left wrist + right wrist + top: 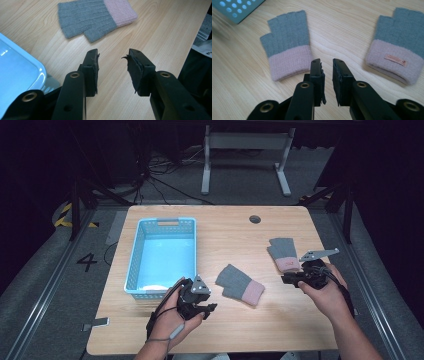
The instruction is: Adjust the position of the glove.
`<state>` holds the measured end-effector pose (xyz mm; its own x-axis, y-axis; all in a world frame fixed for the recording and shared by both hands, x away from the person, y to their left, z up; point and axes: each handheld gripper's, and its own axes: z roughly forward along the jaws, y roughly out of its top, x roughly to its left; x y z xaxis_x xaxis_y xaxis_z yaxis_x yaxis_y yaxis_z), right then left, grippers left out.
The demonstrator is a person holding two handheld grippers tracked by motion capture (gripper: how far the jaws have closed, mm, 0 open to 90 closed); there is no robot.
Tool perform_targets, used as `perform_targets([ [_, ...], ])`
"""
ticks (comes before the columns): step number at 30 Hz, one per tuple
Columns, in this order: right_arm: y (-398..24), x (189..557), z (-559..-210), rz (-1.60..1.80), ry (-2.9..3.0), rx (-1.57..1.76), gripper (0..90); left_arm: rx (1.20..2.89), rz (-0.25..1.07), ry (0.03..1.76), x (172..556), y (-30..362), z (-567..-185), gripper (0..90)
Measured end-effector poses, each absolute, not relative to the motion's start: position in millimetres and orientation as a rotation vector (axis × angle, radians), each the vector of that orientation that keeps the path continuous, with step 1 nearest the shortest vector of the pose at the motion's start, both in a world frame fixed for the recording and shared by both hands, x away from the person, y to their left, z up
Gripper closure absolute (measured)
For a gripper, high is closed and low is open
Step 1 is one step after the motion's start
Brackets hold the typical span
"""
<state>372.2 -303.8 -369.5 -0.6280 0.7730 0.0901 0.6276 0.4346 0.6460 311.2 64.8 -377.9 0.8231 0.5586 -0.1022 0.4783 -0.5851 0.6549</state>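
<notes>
Two fingerless knit gloves, grey with pink cuffs, lie flat on the bench (pixel 280 320). The near glove (pixel 240 284) sits at mid-bench, just right of the blue basket (pixel 134 265) but apart from it. The far glove (pixel 283 254) lies toward the right edge, cuff nearest the right gripper (pixel 290 280); a small label shows on that cuff in the right gripper view.

Left gripper (pixel 112 66): fingers moderately open, empty, hovering above bare bench; the near glove (pixel 96 18) is just ahead, its grey finger end closest. Basket corner (pixel 22 72) shows beside it.

Right gripper (pixel 327 72): fingers parted only narrowly, nothing between them. It points at the bare strip between the near glove (pixel 287 47) and the far glove (pixel 397 40).

Handling judgement: both gloves look light, soft and limp, ribbed knit, not slippery, not fragile. They will drape and fold when lifted, with no stiffness to push against. A flat knit on a flat bench gives no edge to slide under, so the pinch probably has to come down onto the fabric and gather a fold.

Best hold, judged: the pink cuff. It looks thicker, seemingly doubled, so it offers more bulk to bite. The short finger stubs are thin and may slip out. The right gripper would need to open wider first.

The basket is empty and is the likely destination.
</notes>
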Motion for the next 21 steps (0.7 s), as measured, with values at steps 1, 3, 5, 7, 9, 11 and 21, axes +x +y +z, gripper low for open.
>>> perform_targets([
  [1,-304,372,-370,0.970,2.468,1.225,78.0,2.301,0.149,0.756,311,65,-378,63.1],
  [3,-298,372,-369,0.976,2.479,1.211,77.6,2.305,0.130,0.753,311,65,-378,63.1],
  [5,-292,372,-368,0.981,2.492,1.194,77.2,2.302,0.122,0.757,311,65,-378,63.1],
  [7,-279,372,-367,0.998,2.518,1.165,76.2,2.300,0.123,0.760,311,65,-378,63.1],
  [9,-274,373,-367,0.996,2.531,1.156,75.7,2.298,0.122,0.760,311,65,-378,63.0],
  [11,-266,375,-368,0.992,2.554,1.136,75.0,2.300,0.127,0.760,311,66,-377,62.9],
  [21,-234,388,-374,0.963,2.630,1.079,73.0,2.313,0.148,0.754,310,65,-377,60.6],
])
